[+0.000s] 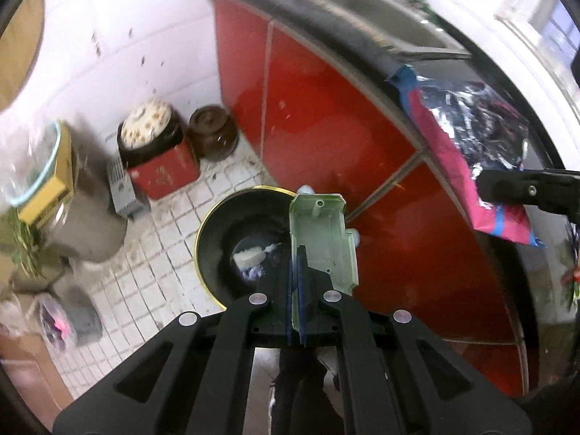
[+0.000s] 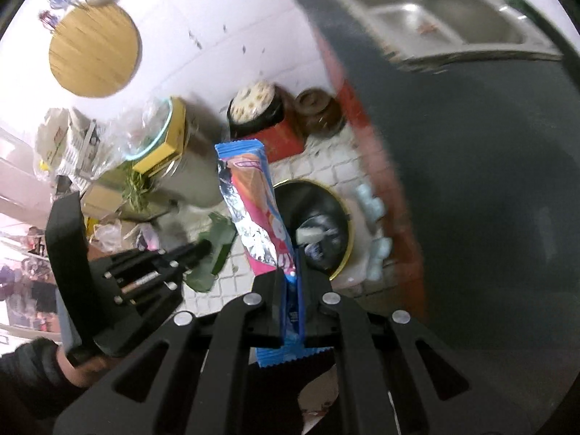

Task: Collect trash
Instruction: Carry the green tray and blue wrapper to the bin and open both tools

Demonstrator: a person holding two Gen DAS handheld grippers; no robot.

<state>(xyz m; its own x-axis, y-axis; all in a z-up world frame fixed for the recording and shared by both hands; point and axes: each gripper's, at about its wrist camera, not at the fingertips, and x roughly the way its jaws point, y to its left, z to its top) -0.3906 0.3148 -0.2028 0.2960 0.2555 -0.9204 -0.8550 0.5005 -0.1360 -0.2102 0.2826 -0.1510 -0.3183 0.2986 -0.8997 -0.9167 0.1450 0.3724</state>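
My left gripper (image 1: 297,272) is shut on a pale green plastic casing (image 1: 322,239) and holds it above a black trash bin with a gold rim (image 1: 217,224) on the tiled floor. White scraps lie inside the bin. My right gripper (image 2: 291,279) is shut on a pink and blue ice cream wrapper (image 2: 253,203), held over the same bin (image 2: 326,217). In the left wrist view the wrapper (image 1: 467,145) hangs from the right gripper's fingers (image 1: 507,188) by the counter edge. In the right wrist view the left gripper (image 2: 152,272) shows at left with the green casing (image 2: 217,243).
Red cabinet doors (image 1: 326,137) and a dark counter with a steel sink (image 2: 435,14) stand at right. Against the white wall stand a brown jar (image 1: 214,130), a dark pot on a red box (image 1: 156,148), and a grey container (image 1: 87,217).
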